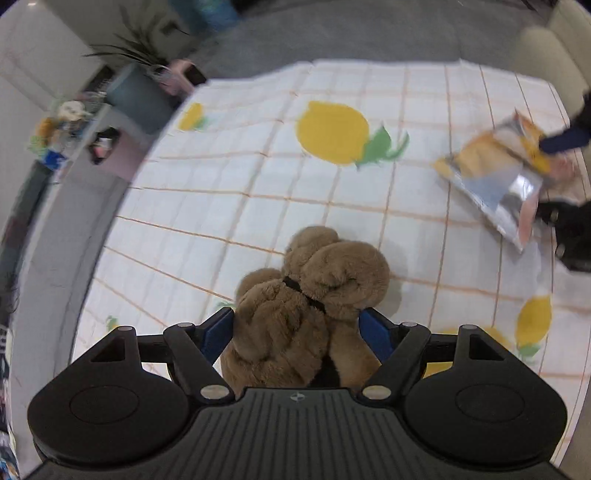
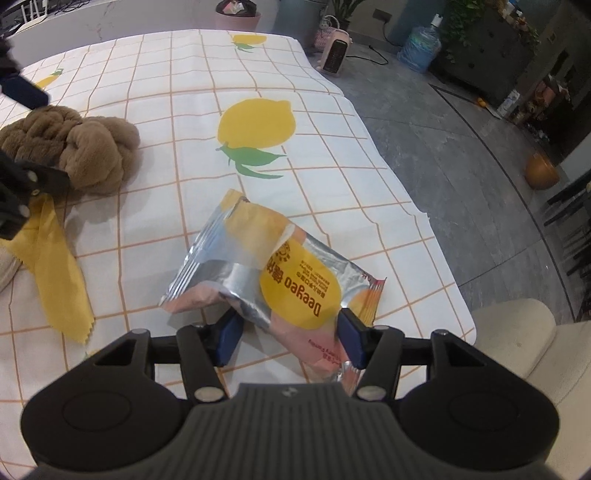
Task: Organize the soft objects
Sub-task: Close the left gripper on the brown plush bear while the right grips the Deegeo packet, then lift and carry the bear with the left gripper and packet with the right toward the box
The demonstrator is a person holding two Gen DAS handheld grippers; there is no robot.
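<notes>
Brown plush fills the space between my left gripper [image 1: 297,334] fingers: the knotted soft toy [image 1: 314,295] is pinched between both blue pads and sits on the lemon-print cloth [image 1: 258,206]. Ahead of it the cloth lies bare up to the far edge, where grey floor [image 1: 332,33] begins; to the left the table edge curves close by, with a shelf of clutter beyond.

My right gripper [image 2: 290,336] stands about half spread around the near end of the foil snack packet [image 2: 273,273]. Both blue pads lie against its crumpled sides, though I cannot tell whether they actually squeeze it. The packet rests on the cloth, well apart from the toy, which appears at the left of the right wrist view beside the left gripper's fingers. A yellow cloth strip [image 2: 59,273] lies between the toy and the packet. On the right the table edge is near, with a pale cushion [image 2: 517,339] just past the corner and open floor behind.
</notes>
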